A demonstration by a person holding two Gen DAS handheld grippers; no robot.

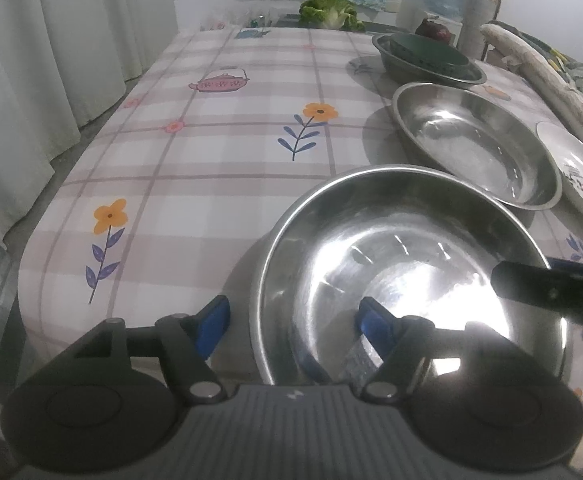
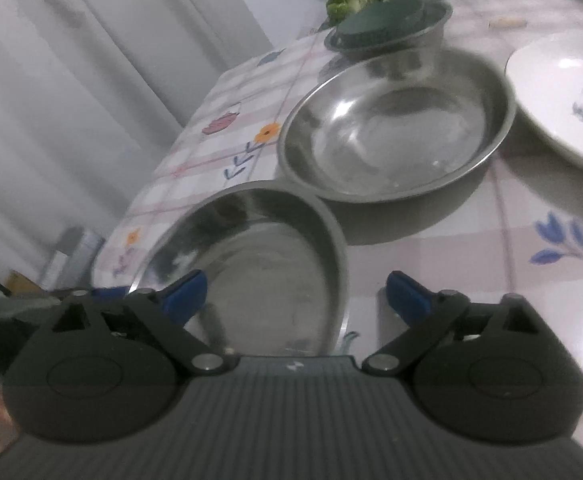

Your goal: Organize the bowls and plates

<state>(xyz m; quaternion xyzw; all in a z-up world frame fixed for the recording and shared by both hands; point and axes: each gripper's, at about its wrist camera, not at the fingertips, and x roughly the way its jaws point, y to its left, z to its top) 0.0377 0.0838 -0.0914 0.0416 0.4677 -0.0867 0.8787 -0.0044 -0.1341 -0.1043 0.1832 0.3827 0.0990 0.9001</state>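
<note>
The worktop, under its checked floral cloth, carries a loose row of dishes along its right side, running away from the cameras. That row looks like the sorting line: each dish sits mouth up, ready to be nested.

Biggest of them is the wide steel basin, shallow and round, so it has no real long axis (only the fisheye stretches it into an oval). Its open side faces straight up. Beyond it sits a far steel bowl with a dark green dish nested inside, probably the start of a stack.

Just beside the basin, to the right, a white plate with a small printed motif rests with one edge seemingly propped up.

Nearest is the steel bowl, upright, mouth up, sitting on the cloth just short of the basin; from the right wrist view their rims appear almost touching.

Now the left gripper: jaws apart and straddling the bowl's near rim, one blue pad outside the wall, the other inside. That placement suits a rim pinch, though nothing is clamped yet.

The right gripper hovers low over the bowl's other side, jaws wide apart too, one pad over the bowl, the other over bare cloth. It grips nothing.

My read: the bowl is about to be lifted by its rim, likely into the basin.
</note>
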